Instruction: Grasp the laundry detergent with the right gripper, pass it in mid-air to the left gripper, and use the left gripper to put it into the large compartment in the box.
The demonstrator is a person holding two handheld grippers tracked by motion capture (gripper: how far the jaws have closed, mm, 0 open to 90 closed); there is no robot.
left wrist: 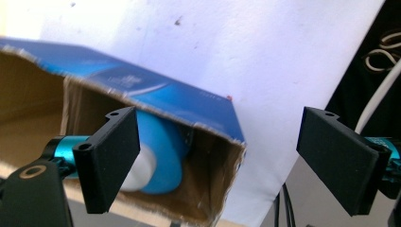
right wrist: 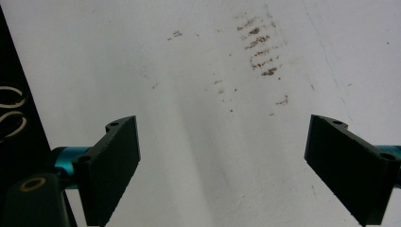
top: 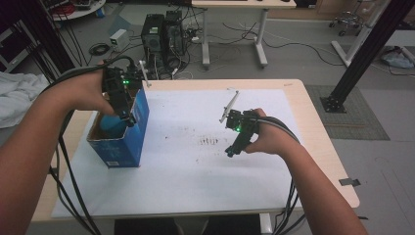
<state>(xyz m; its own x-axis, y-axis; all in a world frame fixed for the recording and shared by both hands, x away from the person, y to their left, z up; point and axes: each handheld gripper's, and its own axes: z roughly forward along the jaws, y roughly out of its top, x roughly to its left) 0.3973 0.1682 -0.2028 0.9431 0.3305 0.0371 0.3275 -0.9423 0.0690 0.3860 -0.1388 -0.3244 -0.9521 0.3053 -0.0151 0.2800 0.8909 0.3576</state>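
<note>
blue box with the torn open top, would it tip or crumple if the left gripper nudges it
The blue box stands taller than its base is wide on the white sheet, so a high push would probably tip it. Its torn cardboard rim looks thin and likely flexes. The blue and white bottle inside may add weight and steady it somewhat. The left gripper hangs open above it.

We cannot make out what the pale blue thing [left wrist: 163, 156] inside the blue box [left wrist: 142, 90] is: in the left gripper view its lower left is covered by a black jaw, and the box wall hides its upper part. The box runs off that frame's left edge, and in the high view the left gripper [top: 122, 105] covers part of its opening. Brown marks [top: 209, 141] at the centre of the white sheet [top: 195, 166] are too small to read.
</note>
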